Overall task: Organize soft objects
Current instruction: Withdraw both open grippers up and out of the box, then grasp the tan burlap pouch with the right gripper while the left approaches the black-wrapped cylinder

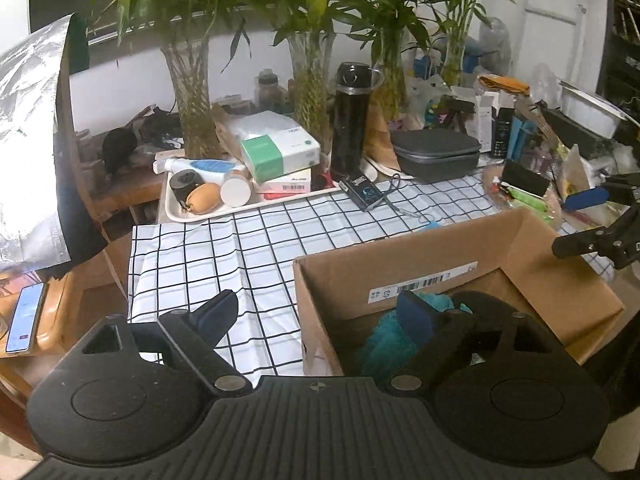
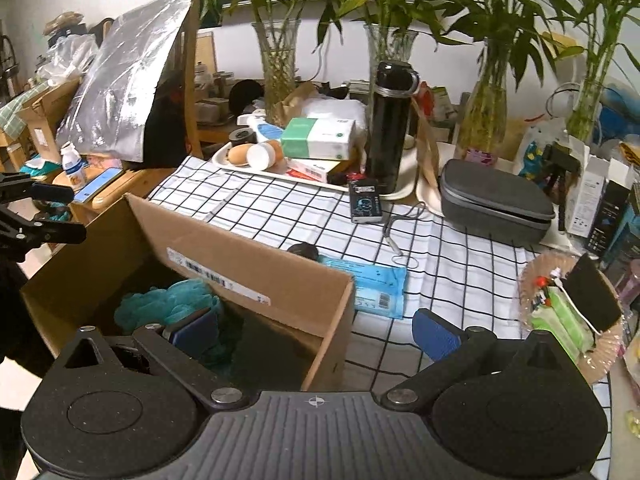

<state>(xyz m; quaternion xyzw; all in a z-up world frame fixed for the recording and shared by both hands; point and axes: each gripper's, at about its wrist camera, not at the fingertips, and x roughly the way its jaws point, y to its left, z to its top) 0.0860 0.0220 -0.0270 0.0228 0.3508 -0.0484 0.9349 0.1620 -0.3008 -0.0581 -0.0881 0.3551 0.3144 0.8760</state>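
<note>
**Soft cloth deposited in the carton; both tools empty above it**

The left tool [image 1: 324, 314] stands spread wide with nothing between its blue pads; one finger hangs over the checked cloth [image 1: 248, 240] covering the desk, the other over the open cardboard box [image 1: 560, 276]. The right tool [image 2: 316, 330] is likewise wide open and empty, straddling the box's right wall. Neither tool touches the teal fluffy cloth [image 2: 168, 300], which lies crumpled on the box floor against the far wall, below the barcode label.

The step in hand appears to be the release: the soft item is inside the box and free of both tools. It looks plush, limp and loosely bunched, so it would probably sag and fold if lifted by one corner.

The next move calls for finding another soft object. A blue flat packet [image 2: 374, 286] lies on the desk just beyond the box's right corner, near the right tool; reaching it would require clearing the carton wall first.
</note>
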